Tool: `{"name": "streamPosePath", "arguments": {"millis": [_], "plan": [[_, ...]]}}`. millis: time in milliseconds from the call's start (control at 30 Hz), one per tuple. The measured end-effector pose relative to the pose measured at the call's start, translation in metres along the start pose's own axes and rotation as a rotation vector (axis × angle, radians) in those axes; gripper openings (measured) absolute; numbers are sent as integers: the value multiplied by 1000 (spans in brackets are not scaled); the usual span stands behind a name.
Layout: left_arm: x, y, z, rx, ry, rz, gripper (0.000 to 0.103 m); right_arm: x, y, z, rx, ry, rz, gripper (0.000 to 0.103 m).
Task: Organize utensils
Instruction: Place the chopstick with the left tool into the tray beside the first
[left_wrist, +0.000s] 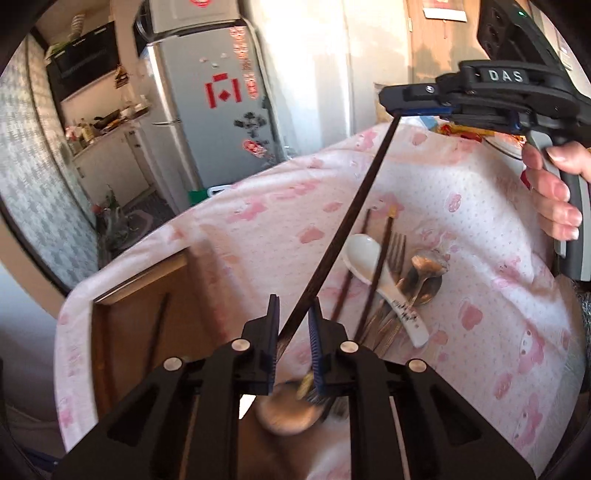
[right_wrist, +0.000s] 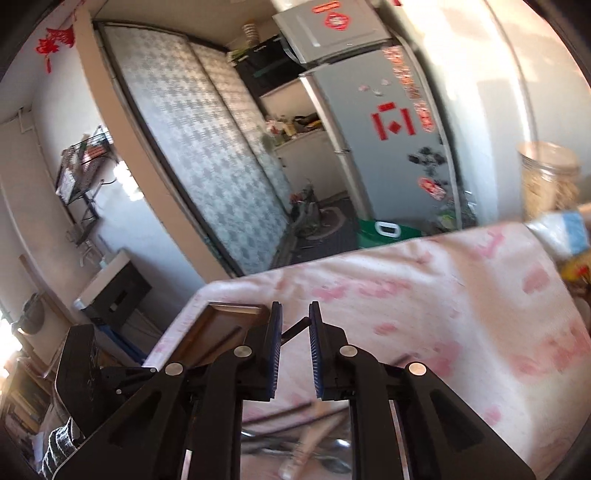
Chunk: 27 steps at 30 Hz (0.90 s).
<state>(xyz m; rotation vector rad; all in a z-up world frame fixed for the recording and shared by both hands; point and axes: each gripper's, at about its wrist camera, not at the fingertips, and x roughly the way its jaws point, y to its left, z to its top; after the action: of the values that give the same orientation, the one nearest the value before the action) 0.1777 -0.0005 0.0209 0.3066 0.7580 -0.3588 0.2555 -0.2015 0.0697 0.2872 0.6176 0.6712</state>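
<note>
Two claws share one dark chopstick (left_wrist: 354, 206), which slants through the air above the table (left_wrist: 258, 229). At the far left of the left wrist view, a wooden tray (left_wrist: 147, 295) sits at the table's left edge, a single dark stick lying in it. The left claw (left_wrist: 293, 317) is nearly pressed together, pinching the chopstick's lower end. Just right of it, the remaining utensils lie bunched on the pink cloth: two more chopsticks, a white ceramic spoon (left_wrist: 373, 269), a fork (left_wrist: 395, 247) and metal spoons (left_wrist: 424, 269). Bare cloth stretches beyond them to the far edge. At upper right, the right claw (left_wrist: 391, 103), held by a hand (left_wrist: 554, 184), pinches the chopstick's top end.
</note>
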Motion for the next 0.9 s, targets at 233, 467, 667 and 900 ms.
{"name": "streamPosePath", "arguments": {"millis": [233, 467, 667, 900], "plan": [[-19, 46, -35, -83, 35, 59, 15, 61, 48, 1, -37, 84, 59, 14], [-11, 78, -63, -143, 91, 76, 15, 114, 64, -9, -35, 175, 82, 14], [-6, 88, -76, -159, 118, 85, 15, 144, 66, -18, -13, 217, 95, 14], [-5, 94, -87, -154, 140, 111, 15, 174, 72, -28, 9, 262, 110, 14]]}}
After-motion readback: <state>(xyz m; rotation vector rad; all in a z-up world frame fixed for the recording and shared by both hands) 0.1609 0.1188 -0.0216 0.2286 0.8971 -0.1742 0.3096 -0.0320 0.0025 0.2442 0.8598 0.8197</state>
